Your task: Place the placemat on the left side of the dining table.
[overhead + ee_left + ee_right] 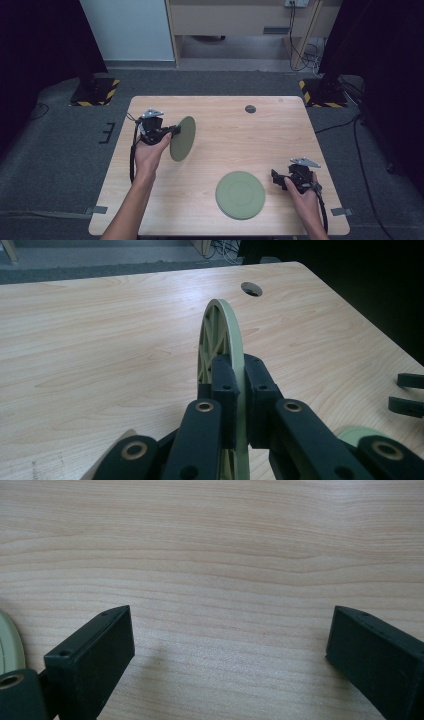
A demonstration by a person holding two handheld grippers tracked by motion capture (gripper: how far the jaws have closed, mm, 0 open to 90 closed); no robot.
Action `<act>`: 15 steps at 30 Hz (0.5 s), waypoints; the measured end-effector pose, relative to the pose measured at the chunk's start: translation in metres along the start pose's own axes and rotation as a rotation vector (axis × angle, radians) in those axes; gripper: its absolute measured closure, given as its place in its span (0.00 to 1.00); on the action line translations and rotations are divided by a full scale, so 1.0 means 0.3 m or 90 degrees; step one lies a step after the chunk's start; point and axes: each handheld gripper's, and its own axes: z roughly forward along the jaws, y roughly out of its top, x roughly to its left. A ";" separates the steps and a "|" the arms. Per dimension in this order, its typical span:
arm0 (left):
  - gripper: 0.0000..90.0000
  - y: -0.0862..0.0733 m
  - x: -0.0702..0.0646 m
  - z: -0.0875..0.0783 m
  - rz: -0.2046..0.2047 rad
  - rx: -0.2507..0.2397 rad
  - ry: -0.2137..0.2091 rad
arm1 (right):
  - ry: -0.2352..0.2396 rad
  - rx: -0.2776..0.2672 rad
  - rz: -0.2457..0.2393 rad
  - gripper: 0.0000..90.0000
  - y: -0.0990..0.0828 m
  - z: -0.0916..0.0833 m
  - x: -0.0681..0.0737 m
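While gripped, plate (235,335) edge-up (rim skyward).

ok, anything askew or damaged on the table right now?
Nothing damaged or spilled. One green plate stands on edge, off the table, only because the left gripper is clamped on its rim. The other plate lies flat near the front edge. The right gripper is open beside it, holding nothing.

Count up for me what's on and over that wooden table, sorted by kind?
Green plates: 2, one held on edge in the left gripper at, one lying flat at.
Hand-held grippers: 2, the second being the right gripper.
Total: 4.
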 end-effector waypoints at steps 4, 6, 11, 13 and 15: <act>0.95 -0.005 -0.006 0.009 -0.008 0.004 -0.013 | 0.000 0.004 -0.002 0.06 0.004 0.005 0.007; 0.95 -0.008 -0.011 0.014 -0.007 0.006 -0.015 | -0.003 0.005 -0.004 0.06 0.007 0.006 0.009; 0.95 -0.021 0.000 0.020 -0.014 0.012 -0.010 | -0.005 0.009 -0.003 0.06 0.007 0.006 0.003; 0.95 -0.030 0.015 0.025 -0.022 0.018 -0.008 | -0.006 0.009 -0.004 0.06 0.007 0.007 0.003; 0.95 -0.038 0.030 0.028 -0.030 0.019 -0.002 | -0.007 0.008 -0.002 0.06 0.007 0.008 0.004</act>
